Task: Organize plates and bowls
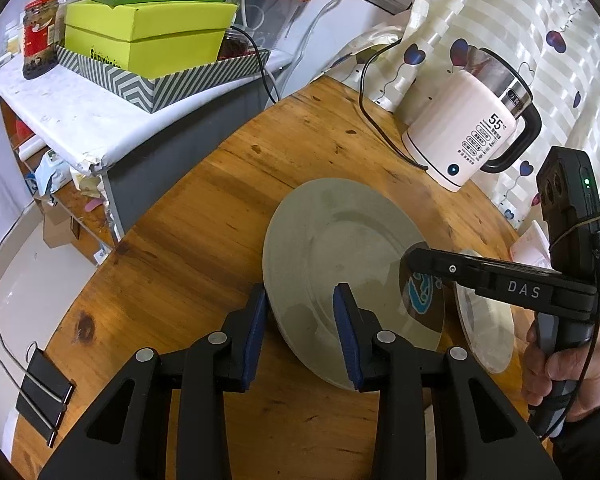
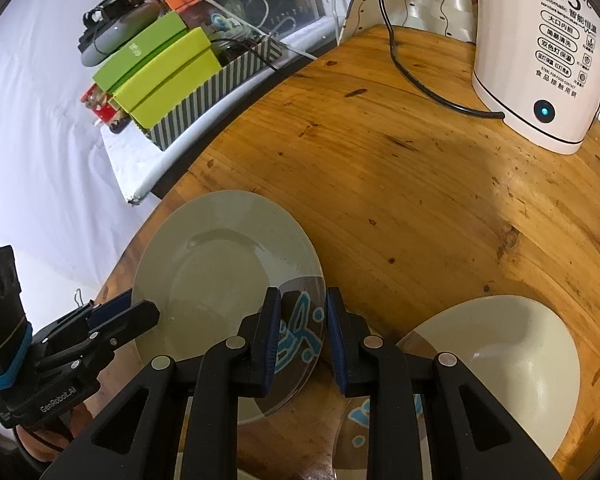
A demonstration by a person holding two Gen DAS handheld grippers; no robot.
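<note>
Plate (image 1: 332, 248) rim between left hand-held gripper (image 1: 300, 332) fingers.

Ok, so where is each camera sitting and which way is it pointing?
Left wrist: on the left gripper, looking down along its fingers at the grey plate on the table; the right gripper and the hand holding it show at the right.
Right wrist: on the right gripper, looking down at the glass plate, with a bowl to the right; the left gripper shows at lower left.
Shared: both plates, both grippers and the kettle.
</note>
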